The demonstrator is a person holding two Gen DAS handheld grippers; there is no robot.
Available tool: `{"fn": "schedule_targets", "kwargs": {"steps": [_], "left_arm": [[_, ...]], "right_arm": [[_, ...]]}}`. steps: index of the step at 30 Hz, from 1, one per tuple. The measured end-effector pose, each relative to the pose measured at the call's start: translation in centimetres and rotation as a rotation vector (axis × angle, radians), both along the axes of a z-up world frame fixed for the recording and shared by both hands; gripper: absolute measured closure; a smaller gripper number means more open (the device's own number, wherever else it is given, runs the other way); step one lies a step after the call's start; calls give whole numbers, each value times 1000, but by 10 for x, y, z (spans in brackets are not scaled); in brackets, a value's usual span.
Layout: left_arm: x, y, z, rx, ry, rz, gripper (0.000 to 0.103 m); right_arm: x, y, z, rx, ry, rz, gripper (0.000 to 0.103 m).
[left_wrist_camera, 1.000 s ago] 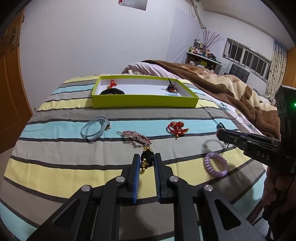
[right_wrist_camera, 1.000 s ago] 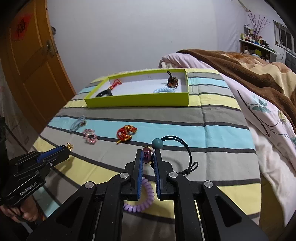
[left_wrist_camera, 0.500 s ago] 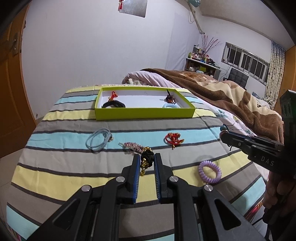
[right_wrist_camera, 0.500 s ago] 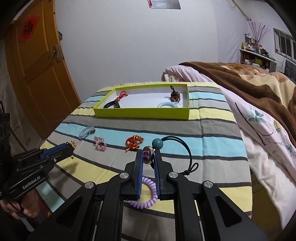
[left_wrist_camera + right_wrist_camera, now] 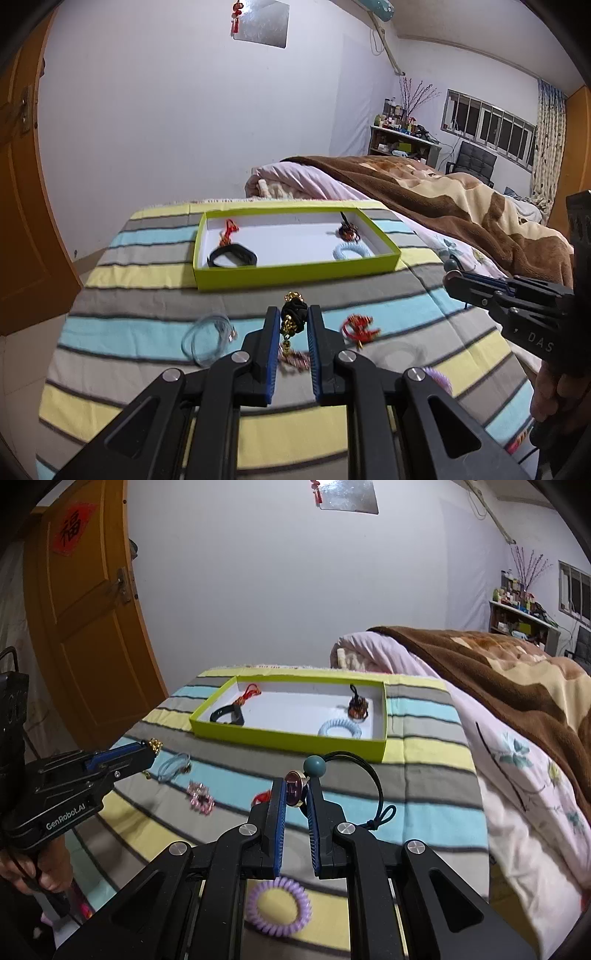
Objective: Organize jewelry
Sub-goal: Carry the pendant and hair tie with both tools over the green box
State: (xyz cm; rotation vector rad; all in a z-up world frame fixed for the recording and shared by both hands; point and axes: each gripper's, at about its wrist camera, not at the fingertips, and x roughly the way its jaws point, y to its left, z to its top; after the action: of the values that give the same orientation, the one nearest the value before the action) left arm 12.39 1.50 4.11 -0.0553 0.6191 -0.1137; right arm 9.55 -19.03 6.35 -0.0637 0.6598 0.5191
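A lime-green box [image 5: 295, 274] [image 5: 288, 738] stands at the far end of the striped bedspread. It holds a black band [image 5: 232, 256], a red charm [image 5: 229, 229], a dark charm [image 5: 347, 230] and a pale blue coil tie [image 5: 352, 252]. My left gripper [image 5: 293, 314] is shut on a black and gold hair tie [image 5: 293, 314], held above the spread; it also shows in the right wrist view [image 5: 147, 751]. My right gripper [image 5: 295, 790] is shut on a black cord necklace [image 5: 295, 786] with a teal bead [image 5: 314, 765]; its cord loop hangs to the right.
On the spread lie a light blue hair tie [image 5: 207, 338], a pink beaded piece [image 5: 199, 799], a red knot charm [image 5: 358, 326] and a purple coil tie [image 5: 279, 904]. A brown blanket [image 5: 461, 206] lies on the right. An orange door [image 5: 92, 635] stands on the left.
Both grippers have risen and moved forward toward the green box, each carrying its piece. The loose pieces on the spread have stayed where they were.
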Motion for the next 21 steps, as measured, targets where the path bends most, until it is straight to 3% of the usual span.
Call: {"fn": "schedule_targets", "kwargs": {"steps": [10,21], "left_arm": [[44,6,14,23,-23,7,88],[104,15,17,33,-23,24,88]], "right_arm": [[41,8,11,-6,-25,6,92],[93,22,0,-44,-6,10,92]]}}
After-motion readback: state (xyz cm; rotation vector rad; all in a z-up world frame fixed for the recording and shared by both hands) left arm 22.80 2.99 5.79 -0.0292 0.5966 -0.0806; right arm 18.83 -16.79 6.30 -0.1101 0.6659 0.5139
